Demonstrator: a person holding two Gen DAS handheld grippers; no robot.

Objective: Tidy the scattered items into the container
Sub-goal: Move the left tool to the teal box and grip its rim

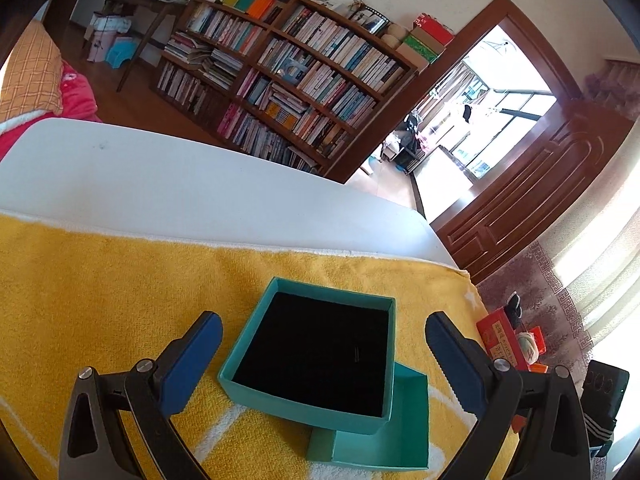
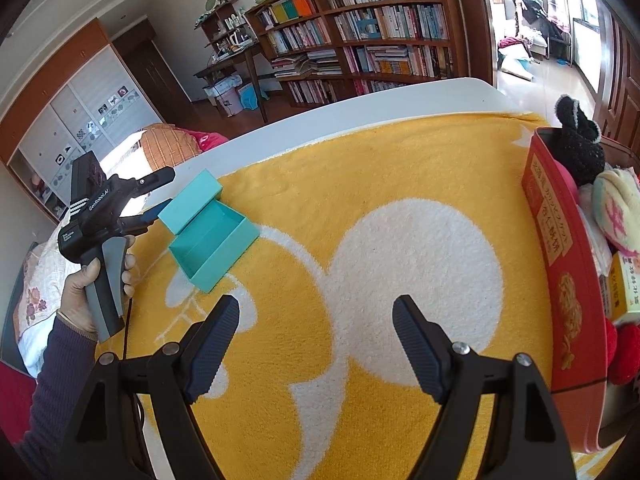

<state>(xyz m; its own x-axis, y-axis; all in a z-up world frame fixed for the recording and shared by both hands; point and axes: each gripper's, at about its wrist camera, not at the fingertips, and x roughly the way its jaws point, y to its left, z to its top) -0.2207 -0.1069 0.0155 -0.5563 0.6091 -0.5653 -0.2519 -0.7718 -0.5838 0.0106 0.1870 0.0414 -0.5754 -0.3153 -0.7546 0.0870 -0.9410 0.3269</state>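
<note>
Red container stands at the right edge of the yellow towel in the right wrist view, already holding several soft items: a black knitted piece pokes above its rim, with a pale knitted item and red yarn-like bundles behind the wall; whether those bundles sit inside or just beyond it I cannot tell. Judgement: most of the tidying looks done. Only 2 loose things show on the towel: the teal box with its dark lining, and the teal lid lying open-side up, partly under the box and touching it. Both lie well apart from the container, at the towel's opposite side. Left gripper is spread wide, 1 blue pad on each side of the box, neither pad pressing on it, so nothing is grasped yet. In the right wrist view a hand grips that tool's handle beside the box. Right gripper hangs released over bare towel with nothing between its pads. Judgement: remaining work is to close on the box, carry it across to the container, then do the same for the lid. Free room inside the container is not visible from here.
</note>
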